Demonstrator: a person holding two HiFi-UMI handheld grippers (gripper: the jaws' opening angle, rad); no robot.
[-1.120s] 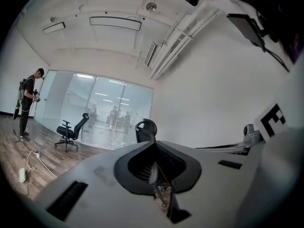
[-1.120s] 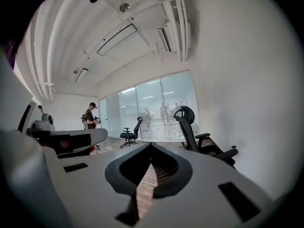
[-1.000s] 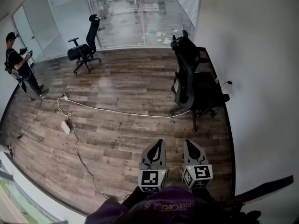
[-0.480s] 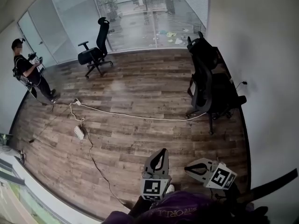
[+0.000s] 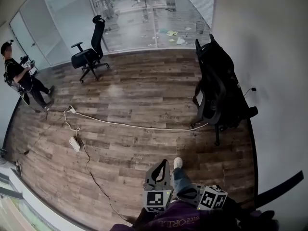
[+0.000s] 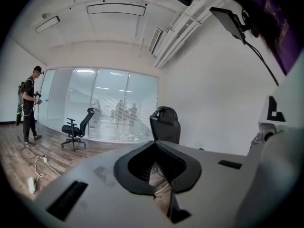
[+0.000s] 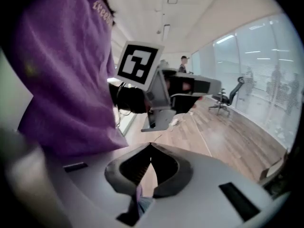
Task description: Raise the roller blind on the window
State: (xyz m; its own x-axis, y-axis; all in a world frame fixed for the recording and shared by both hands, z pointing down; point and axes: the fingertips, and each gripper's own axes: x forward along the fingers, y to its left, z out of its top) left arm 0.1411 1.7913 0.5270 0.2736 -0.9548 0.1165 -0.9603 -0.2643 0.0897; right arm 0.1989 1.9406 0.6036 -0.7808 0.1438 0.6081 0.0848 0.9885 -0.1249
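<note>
White print stood on the purple garment, upside down and cut off at the edge; only the letters "ORL" were partly readable.

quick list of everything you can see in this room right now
office chair: one, black, far left by the glass wall
office chairs: two it seems, black, close together at the right wall
glass wall: one, clear, far end
floor: brown wood planks
cable: one, white, across the floor
power strip: one, white, floor at left
bystander: one, dark clothes, standing far left
left gripper: grey, jaws shut, empty, bottom centre
right gripper: grey, jaws shut, empty, beside the left gripper
shoe: one, white, next to the left gripper
</note>
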